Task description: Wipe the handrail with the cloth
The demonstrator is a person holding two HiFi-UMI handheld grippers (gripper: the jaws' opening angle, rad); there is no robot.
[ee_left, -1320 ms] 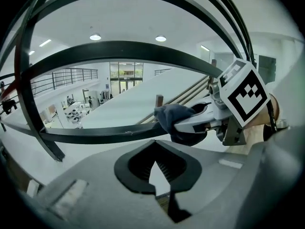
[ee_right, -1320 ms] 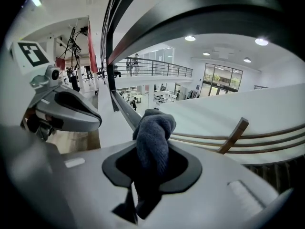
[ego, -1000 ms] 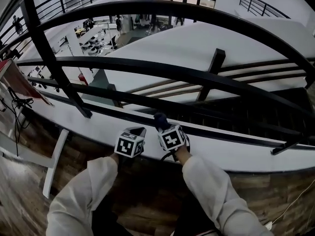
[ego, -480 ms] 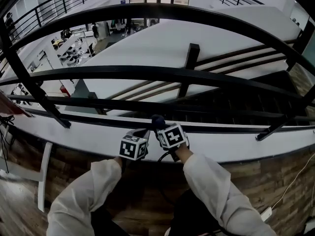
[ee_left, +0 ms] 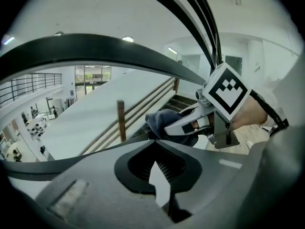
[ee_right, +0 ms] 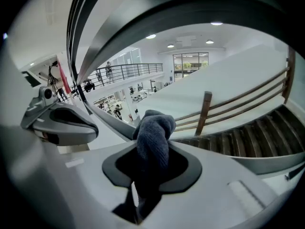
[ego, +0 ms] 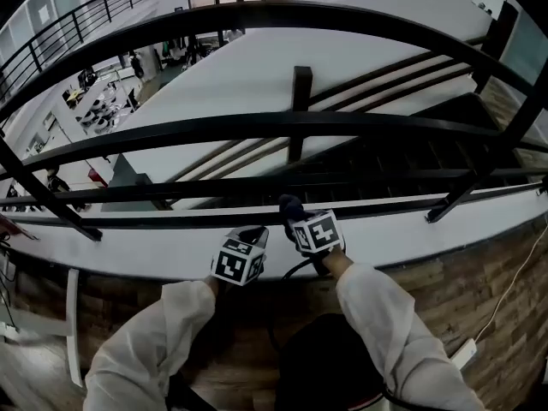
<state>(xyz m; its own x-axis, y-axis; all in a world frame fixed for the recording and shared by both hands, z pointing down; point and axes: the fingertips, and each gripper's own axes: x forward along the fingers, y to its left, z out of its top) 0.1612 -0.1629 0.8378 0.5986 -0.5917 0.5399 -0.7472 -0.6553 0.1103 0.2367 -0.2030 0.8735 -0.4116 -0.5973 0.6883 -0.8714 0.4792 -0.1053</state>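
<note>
Both arms have shifted right along the handrail [ego: 257, 127]. The right gripper [ego: 296, 217] pinches the cloth [ego: 289, 205] at its lowest bar [ego: 154, 223]. The left gripper [ego: 255, 235] hovers just beside, closed and empty.

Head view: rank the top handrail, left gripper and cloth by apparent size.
1. top handrail
2. left gripper, though it is nearest the camera
3. cloth, only partly showing

The black metal handrail [ego: 257, 125] runs left to right as several curved horizontal bars. The dark grey cloth [ee_right: 153, 137], bunched upright, is clamped in the right gripper [ee_right: 151, 168] at the lowest bar.
</note>
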